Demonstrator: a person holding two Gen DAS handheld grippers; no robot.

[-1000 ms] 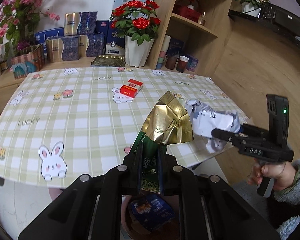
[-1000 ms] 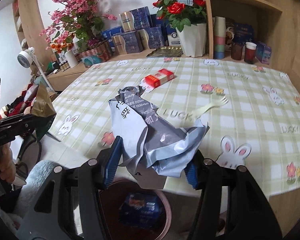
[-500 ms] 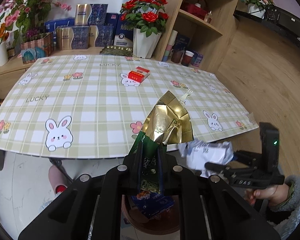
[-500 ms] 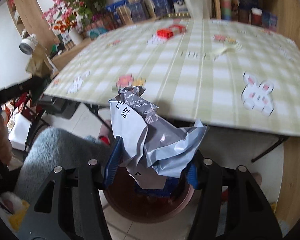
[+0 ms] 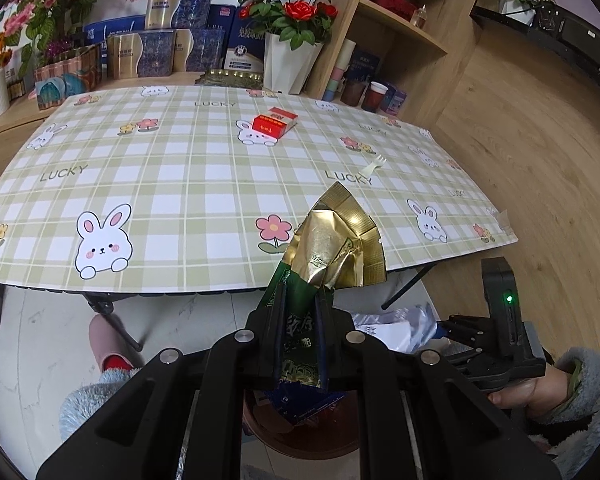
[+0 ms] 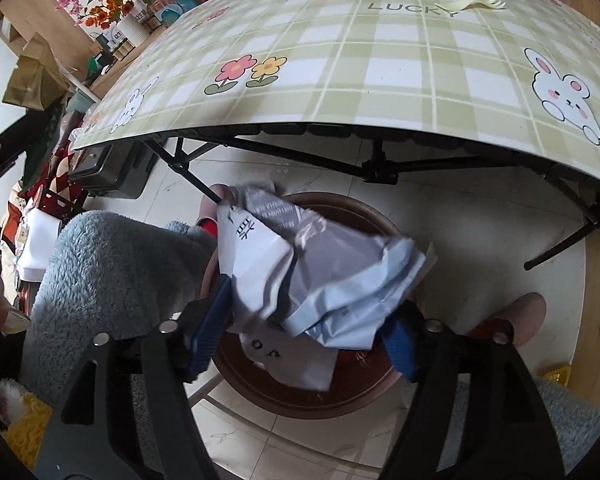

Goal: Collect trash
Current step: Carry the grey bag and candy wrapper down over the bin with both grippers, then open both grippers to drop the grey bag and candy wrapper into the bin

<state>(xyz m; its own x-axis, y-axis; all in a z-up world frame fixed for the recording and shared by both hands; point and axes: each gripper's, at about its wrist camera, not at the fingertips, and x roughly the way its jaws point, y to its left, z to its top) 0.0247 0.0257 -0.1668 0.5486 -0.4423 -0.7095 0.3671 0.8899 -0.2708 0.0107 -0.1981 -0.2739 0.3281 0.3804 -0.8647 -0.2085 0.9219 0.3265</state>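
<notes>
The near edge of the table (image 6: 380, 120), under its green checked cloth, overhangs a white tiled floor, and the brown round bin (image 6: 300, 396) stands on that floor just past the edge, between two pink slippers, with black folding table legs slanting down behind it. The space between table edge and bin mouth is open. The right gripper (image 6: 300, 340) points steeply down over the bin; its blue-padded jaws have just been opening, and the crumpled grey-and-white mailer bag (image 6: 320, 280) hangs between them, blurred — the right pad stands clear of it, and the left pad's contact cannot be made out. In the left wrist view the left gripper (image 5: 300, 344) tilts down toward the same bin (image 5: 300, 436), its narrow jaws clamped on the green lower end of a green-and-gold foil packet (image 5: 332, 248), whose gold top sticks up in front of the table edge. A red cigarette pack (image 5: 274, 122) and a pale plastic fork (image 5: 374, 164) lie on the cloth, well apart.
</notes>
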